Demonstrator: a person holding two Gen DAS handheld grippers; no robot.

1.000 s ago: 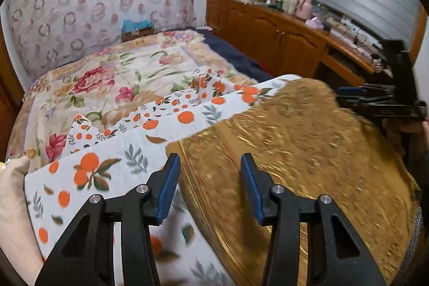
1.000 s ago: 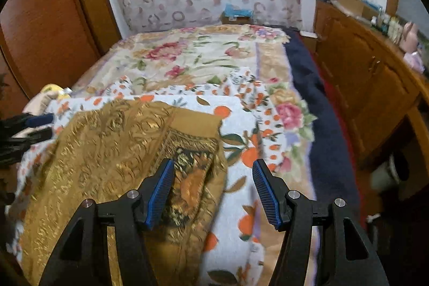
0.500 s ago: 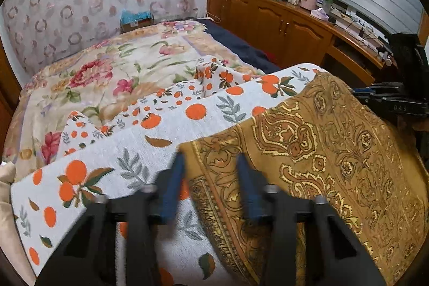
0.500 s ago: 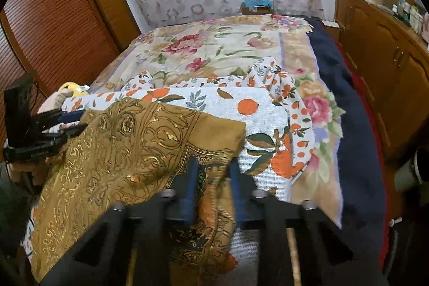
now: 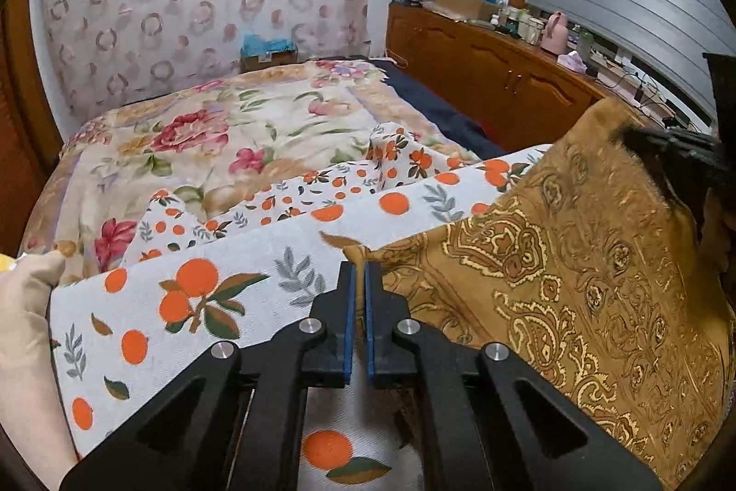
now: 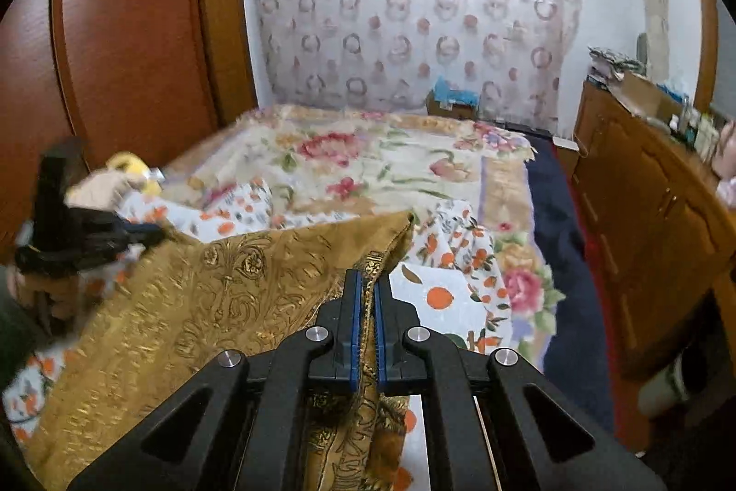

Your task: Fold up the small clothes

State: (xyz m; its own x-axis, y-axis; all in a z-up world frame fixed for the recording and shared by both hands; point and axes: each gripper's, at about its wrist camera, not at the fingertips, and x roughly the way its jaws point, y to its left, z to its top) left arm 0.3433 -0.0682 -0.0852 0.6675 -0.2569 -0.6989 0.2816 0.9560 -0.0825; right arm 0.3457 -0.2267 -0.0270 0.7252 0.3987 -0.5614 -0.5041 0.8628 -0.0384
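Note:
A golden-brown cloth with paisley pattern [image 5: 575, 284] lies over a white sheet with orange fruit print [image 5: 193, 297] on the bed. My left gripper [image 5: 358, 274] is shut on the cloth's left corner. My right gripper [image 6: 366, 284] is shut on the cloth's [image 6: 221, 307] right corner, lifting it off the sheet [image 6: 441, 293]. Each gripper shows in the other's view: the right one [image 5: 662, 146] at the right edge, the left one [image 6: 133, 233] at the left, blurred.
A floral quilt [image 5: 193, 141] covers the bed behind the sheet. A wooden cabinet [image 5: 497, 77] with clutter on top runs along the right. A wooden wardrobe [image 6: 124, 31] stands on the left. A cardboard box [image 5: 267, 54] sits at the curtained wall.
Both grippers went from open to shut on the golden cloth's two near corners. The corners now rise off the sheet.

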